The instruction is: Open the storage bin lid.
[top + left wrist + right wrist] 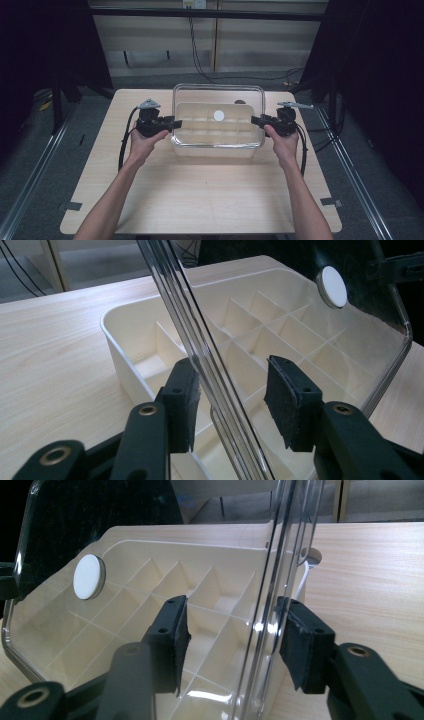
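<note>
Clear lid [210, 365] edge between fingers [182, 405], contact unclear.

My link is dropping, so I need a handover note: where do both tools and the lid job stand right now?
Left tool: open, straddling the clear lid's left edge, not clamped yet.
Right tool: open, straddling its right edge.
Divided cream box sits on the table, compartments empty; lid tilted over it.
Done: both tools lined up.
Left: close on both edges, then probably move the lid.
</note>
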The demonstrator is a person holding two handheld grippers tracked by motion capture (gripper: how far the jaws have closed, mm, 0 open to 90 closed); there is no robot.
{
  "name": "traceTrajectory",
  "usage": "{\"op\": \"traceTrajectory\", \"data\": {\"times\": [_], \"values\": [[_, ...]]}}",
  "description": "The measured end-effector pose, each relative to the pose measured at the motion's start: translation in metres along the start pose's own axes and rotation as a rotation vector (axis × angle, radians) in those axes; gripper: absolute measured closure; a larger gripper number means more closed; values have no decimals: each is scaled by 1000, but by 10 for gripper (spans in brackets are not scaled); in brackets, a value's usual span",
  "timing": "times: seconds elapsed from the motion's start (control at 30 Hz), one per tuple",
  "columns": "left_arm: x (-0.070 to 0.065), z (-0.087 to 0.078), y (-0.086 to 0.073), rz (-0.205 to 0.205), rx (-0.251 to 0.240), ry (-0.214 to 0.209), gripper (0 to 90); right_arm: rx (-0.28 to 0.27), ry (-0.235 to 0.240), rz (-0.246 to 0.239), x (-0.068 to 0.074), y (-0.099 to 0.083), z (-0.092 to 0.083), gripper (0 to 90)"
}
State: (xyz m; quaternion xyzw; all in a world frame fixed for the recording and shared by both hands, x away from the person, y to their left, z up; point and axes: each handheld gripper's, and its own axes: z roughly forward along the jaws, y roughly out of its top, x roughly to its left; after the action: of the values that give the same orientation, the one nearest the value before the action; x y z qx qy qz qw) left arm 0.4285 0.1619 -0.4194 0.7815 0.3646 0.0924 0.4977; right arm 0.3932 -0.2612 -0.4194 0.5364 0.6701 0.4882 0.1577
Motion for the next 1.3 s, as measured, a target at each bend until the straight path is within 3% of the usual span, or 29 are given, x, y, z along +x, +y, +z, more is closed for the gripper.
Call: {"op": "traceTrajectory", "data": {"times": [0.43, 0.57, 1.1, 1.2, 1.3], "values": [[-5, -13, 2, 3, -45, 5, 661, -23, 29, 28, 2, 3, -18, 603], [-2, -16, 2, -7, -52, -14, 678, -15, 21, 8, 7, 5, -22, 625], [-9, -28, 2, 23, -64, -13, 723, -39, 40, 21, 12, 3, -34, 659], [-10, -30, 2, 13, -66, -15, 730, -43, 41, 22, 13, 2, -36, 660], [-11, -33, 2, 19, -63, -13, 735, -69, 42, 18, 16, 2, -38, 660]]}}
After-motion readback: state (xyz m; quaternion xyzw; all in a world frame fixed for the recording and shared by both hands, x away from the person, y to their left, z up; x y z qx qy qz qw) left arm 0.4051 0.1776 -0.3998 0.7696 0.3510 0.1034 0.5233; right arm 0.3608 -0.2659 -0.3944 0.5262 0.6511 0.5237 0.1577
